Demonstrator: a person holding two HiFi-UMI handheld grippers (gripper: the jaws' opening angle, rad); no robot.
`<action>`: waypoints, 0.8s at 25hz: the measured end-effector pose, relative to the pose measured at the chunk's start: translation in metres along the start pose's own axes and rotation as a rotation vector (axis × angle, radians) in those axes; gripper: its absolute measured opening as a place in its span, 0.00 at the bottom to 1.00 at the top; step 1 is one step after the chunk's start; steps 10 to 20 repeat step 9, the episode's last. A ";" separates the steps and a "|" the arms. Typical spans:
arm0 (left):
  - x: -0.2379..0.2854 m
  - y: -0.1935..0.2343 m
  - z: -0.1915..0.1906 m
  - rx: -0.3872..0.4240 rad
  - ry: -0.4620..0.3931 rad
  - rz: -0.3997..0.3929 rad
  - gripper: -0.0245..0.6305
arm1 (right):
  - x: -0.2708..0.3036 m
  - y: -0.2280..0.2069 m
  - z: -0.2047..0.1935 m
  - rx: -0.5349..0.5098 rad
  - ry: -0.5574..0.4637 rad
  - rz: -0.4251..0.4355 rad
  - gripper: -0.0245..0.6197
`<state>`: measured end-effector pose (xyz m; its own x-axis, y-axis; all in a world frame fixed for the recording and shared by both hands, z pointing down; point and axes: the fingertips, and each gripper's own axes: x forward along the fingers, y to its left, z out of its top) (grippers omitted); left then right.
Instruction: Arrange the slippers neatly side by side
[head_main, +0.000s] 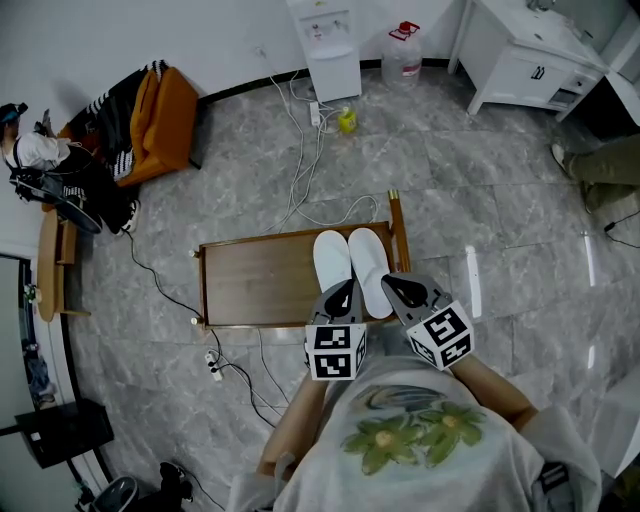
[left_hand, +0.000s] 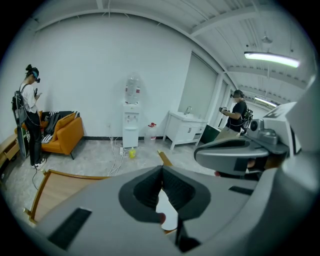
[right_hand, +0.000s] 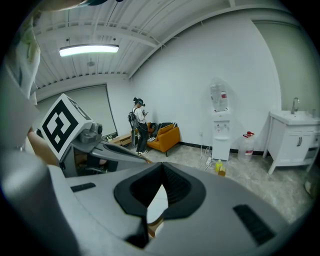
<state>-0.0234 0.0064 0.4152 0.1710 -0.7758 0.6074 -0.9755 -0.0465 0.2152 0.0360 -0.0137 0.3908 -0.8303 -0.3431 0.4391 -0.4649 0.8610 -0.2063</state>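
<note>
together, slippers (head_main: 352, 262) on wooden tray (head_main: 255, 282)

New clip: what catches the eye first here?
Two white slippers lie side by side at the right end of a wooden tray on the marble floor. The left gripper and right gripper sit at their near ends, fingers closed. An orange sofa stands far left.
</note>
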 end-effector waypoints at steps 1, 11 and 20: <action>0.000 0.000 -0.001 0.000 0.001 0.001 0.06 | 0.000 0.001 -0.001 -0.001 0.000 0.001 0.05; -0.002 0.000 -0.004 -0.012 -0.001 -0.007 0.06 | -0.002 0.005 -0.005 -0.005 0.003 0.003 0.05; -0.002 0.000 -0.004 -0.012 -0.001 -0.007 0.06 | -0.002 0.005 -0.005 -0.005 0.003 0.003 0.05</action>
